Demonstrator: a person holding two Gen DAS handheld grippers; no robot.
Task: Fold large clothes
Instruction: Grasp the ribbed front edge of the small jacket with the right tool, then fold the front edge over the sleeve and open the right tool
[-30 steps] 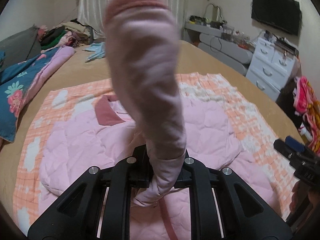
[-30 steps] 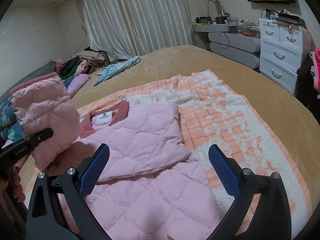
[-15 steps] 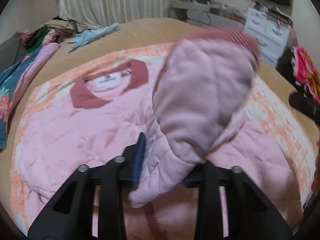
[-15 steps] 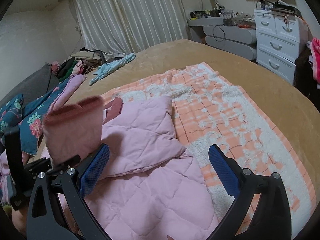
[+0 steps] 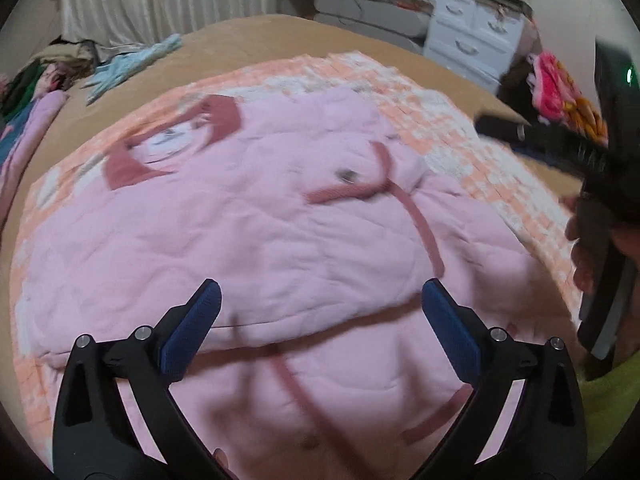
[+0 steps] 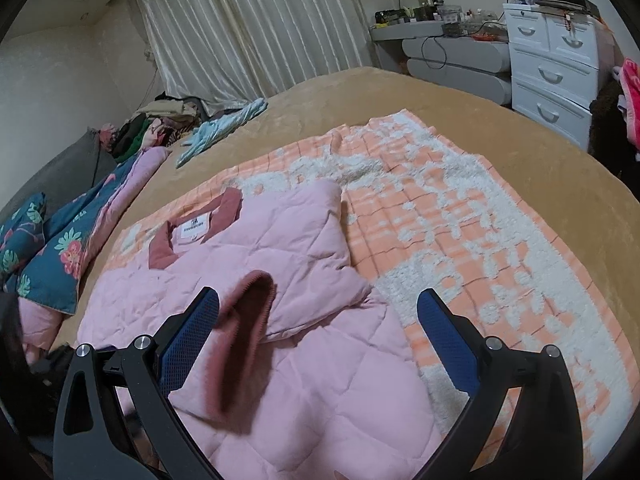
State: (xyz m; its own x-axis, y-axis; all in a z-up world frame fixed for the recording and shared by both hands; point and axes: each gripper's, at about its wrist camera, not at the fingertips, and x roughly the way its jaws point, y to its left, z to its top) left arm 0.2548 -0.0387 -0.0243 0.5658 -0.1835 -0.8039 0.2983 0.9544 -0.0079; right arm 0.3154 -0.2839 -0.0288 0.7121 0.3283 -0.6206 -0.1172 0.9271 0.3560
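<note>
A pink quilted jacket with a dark-pink collar lies flat on an orange-and-white blanket on the bed. Both sleeves are folded across its body; a dark-pink cuff lies on top in the right wrist view. My left gripper is open and empty, just above the jacket's lower half. My right gripper is open and empty over the jacket, and shows at the right edge of the left wrist view.
The blanket lies on a tan bedspread. A light-blue garment, a clothes pile and a floral quilt lie at the far left. White drawers and a grey desk stand beyond the bed.
My left gripper carried the sleeve over and down onto the jacket's body, then opened and let it go. The sleeve now lies flat. The right gripper stayed open.
</note>
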